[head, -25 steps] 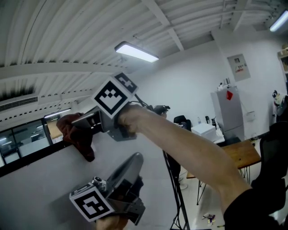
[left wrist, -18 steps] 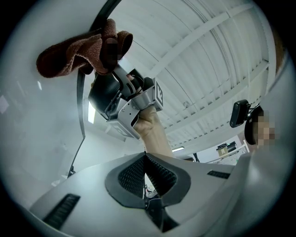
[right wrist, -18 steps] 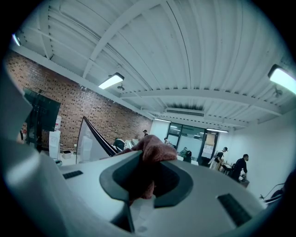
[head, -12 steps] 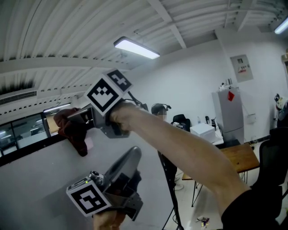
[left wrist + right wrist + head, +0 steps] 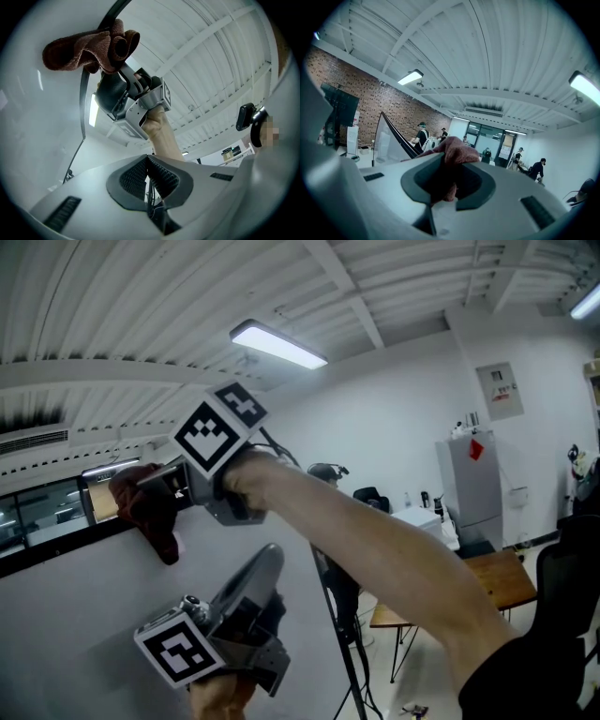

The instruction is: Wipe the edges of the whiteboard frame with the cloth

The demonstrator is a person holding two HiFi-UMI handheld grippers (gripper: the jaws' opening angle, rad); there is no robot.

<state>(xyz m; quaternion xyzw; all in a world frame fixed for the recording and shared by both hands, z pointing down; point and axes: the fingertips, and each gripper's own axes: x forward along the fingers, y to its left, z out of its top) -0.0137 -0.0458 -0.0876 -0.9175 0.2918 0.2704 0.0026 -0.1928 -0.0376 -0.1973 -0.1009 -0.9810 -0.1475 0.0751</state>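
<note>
Cloth (image 5: 150, 512) (image 5: 89, 49) (image 5: 452, 150): dark reddish-brown, nappy, bunched into thick folds, one lobe hanging down over the board face. It sits on the top edge of the whiteboard frame (image 5: 56, 549) (image 5: 83, 93) (image 5: 396, 136), draped across the thin black strip. The right hand-held gripper (image 5: 155, 486) (image 5: 123, 70) (image 5: 450, 168) is clenched on it; in the right gripper view the fabric fills the gap between the dark pads and bulges above them. Whiteboard (image 5: 94, 615) (image 5: 386, 140): plain white face, no writing that I can make out, and it reads grey-white in the head view. The left hand-held gripper (image 5: 265, 568) (image 5: 147, 161) is lower, in front of the board face, pointed upward towards the cloth; its ribbed pads meet at the tips with nothing between them, and whether it touches the board I cannot tell. Room: white ribbed ceiling with beams, a lit ceiling light (image 5: 277, 343), white wall, glazed windows (image 5: 37, 512) beyond the board's top edge. To the right stand a grey cabinet (image 5: 473, 484), a wooden desk (image 5: 478, 577) and a black chair (image 5: 572, 587). The right gripper view adds a brick wall (image 5: 356, 108) and several people standing far off.
</note>
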